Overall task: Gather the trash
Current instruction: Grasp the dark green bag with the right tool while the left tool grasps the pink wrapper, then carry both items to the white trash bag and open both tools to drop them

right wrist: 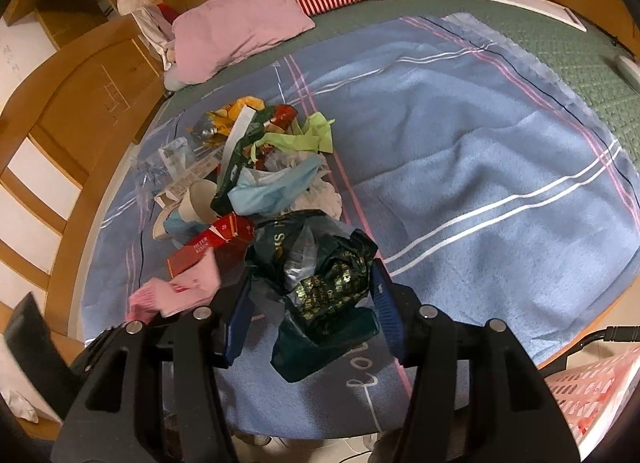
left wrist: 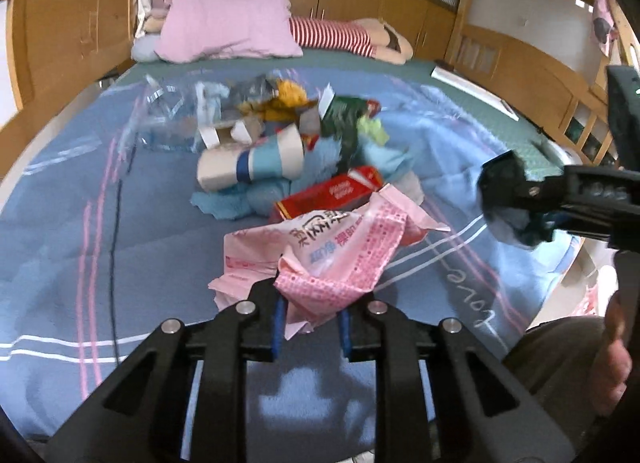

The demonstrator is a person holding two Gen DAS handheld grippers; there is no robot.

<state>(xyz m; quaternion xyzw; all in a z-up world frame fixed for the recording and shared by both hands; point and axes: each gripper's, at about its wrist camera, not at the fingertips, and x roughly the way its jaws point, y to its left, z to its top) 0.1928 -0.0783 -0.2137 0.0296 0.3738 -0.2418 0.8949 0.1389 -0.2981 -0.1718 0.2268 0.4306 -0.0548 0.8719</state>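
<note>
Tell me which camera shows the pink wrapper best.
The left wrist view: the pink wrapper lies large and central, its print readable, pinched in the left tongs. The right wrist view catches only a blurred corner at the lower left.

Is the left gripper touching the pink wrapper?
Touching. In the left wrist view, the left gripper has its fingers closed on the pink wrapper, which bunches between them.

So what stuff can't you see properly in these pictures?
- Pink wrapper: the left gripper covers its near end in the left wrist view.
- Dark green bag: in the right wrist view the right gripper hides its lower part.
- Clear plastic: blurred in the left wrist view.
- Pink basket: cut off by the right wrist view's edge.
</note>
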